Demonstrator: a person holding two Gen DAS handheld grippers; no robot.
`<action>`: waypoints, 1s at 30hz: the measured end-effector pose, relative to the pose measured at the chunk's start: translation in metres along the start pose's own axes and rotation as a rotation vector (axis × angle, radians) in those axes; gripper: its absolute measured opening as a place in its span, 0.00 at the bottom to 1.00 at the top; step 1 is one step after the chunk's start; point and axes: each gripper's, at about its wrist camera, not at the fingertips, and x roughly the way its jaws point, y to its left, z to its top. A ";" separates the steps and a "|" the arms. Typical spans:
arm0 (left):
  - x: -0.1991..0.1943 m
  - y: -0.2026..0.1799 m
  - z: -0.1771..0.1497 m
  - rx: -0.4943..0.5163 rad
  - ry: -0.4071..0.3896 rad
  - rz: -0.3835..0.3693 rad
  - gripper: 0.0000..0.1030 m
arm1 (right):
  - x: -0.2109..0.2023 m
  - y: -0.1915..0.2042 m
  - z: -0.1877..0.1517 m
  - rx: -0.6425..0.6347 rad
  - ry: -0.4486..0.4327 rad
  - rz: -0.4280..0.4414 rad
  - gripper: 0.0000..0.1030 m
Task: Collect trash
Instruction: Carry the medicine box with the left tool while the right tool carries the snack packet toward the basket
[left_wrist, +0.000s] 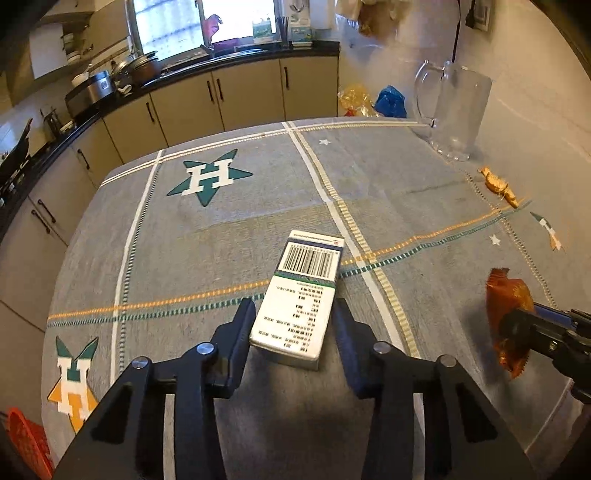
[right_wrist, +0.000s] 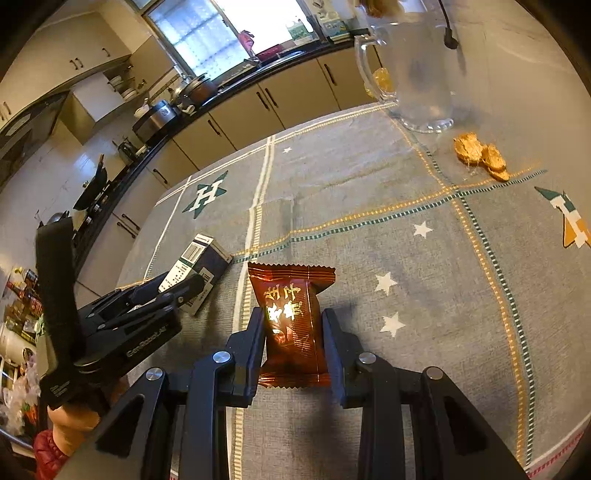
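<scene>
Left gripper (left_wrist: 293, 314): jaws either side of white carton (left_wrist: 301, 291), lower end of box between the fingers. Left finger sits against the box edge, right one looks just off it; can't tell if it's actually clamped.
Right gripper (right_wrist: 293, 325): closed on brown snack packet (right_wrist: 290, 325), both fingers pressing its sides, packet upright-ish on the cloth.
White carton: lies flat on the tablecloth (left_wrist: 369, 177), barcode end pointing away from the left gripper, dark side panel visible from the right wrist view.
Snack packet position: right of the carton, near it but apart; gold print on the face.
Hand (right_wrist: 75, 424): holds the left tool's handle, red sleeve below it, low left in the right wrist view.
Gold wrappers (right_wrist: 480, 155): crumpled, further out on the cloth, near the glass pitcher's base.
Glass pitcher (left_wrist: 458, 110): upright at the far edge of the table, clear, handle facing left.
Background: kitchen counter (left_wrist: 207, 66) with pots, cabinets below, window behind.
</scene>
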 end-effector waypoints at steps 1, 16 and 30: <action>-0.005 0.001 -0.002 -0.007 -0.009 -0.001 0.40 | -0.001 0.003 -0.001 -0.012 -0.006 0.003 0.32; -0.085 0.007 -0.053 -0.077 -0.141 0.090 0.40 | -0.004 0.046 -0.019 -0.208 -0.051 -0.001 0.32; -0.160 0.038 -0.118 -0.173 -0.217 0.179 0.40 | -0.007 0.095 -0.039 -0.333 -0.008 0.077 0.32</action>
